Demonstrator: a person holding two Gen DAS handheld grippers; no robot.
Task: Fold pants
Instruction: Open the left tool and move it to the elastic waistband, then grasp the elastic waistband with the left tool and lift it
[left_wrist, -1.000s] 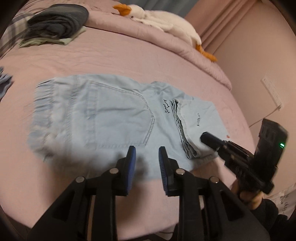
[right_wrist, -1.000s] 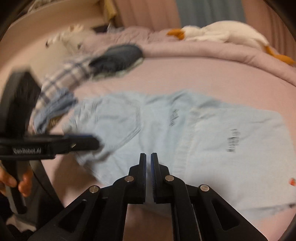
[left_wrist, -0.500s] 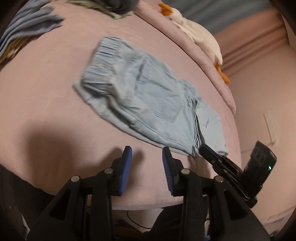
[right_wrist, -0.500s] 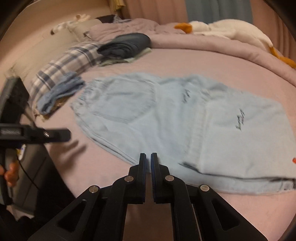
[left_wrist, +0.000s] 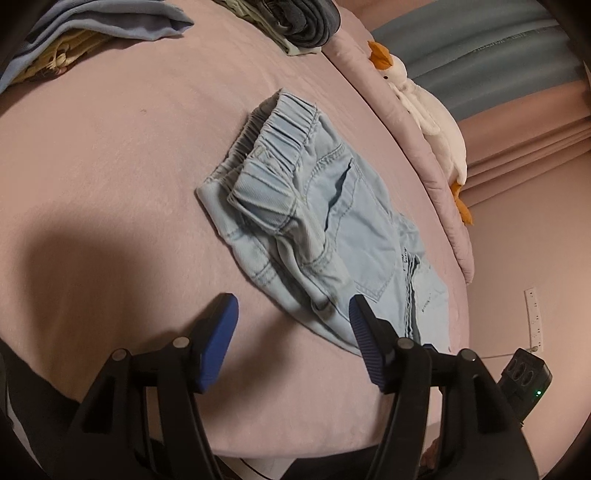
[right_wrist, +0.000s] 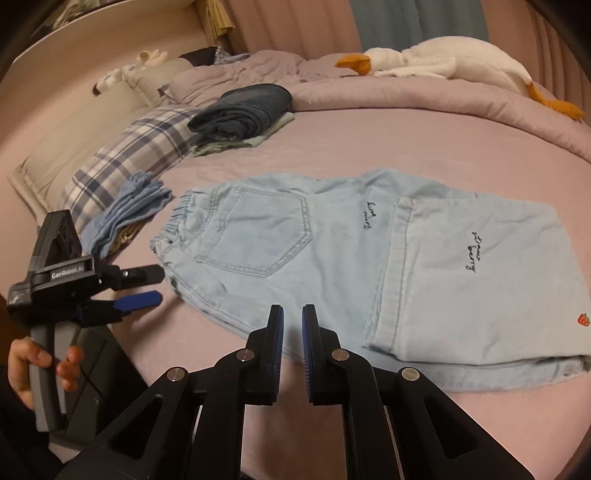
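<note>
Light blue denim pants (right_wrist: 332, 251) lie flat on the pink bed, waistband to the left, leg end folded over on the right. In the left wrist view the pants (left_wrist: 332, 229) run away from the near edge. My left gripper (left_wrist: 291, 314) is open wide and empty, just off the waistband end near the bed's edge; it also shows in the right wrist view (right_wrist: 144, 286). My right gripper (right_wrist: 291, 321) is open by a narrow gap and empty, above the pants' near edge.
A dark folded stack (right_wrist: 243, 110), a plaid pillow (right_wrist: 129, 155) and a small blue folded pile (right_wrist: 125, 210) lie at the left. A white goose plush (right_wrist: 443, 62) lies along the rolled quilt at the back. The bed's edge is right below both grippers.
My left gripper has swung round to the waistband end and opened wide. My right gripper has opened from shut to a narrow gap and held near the pants' near edge.
</note>
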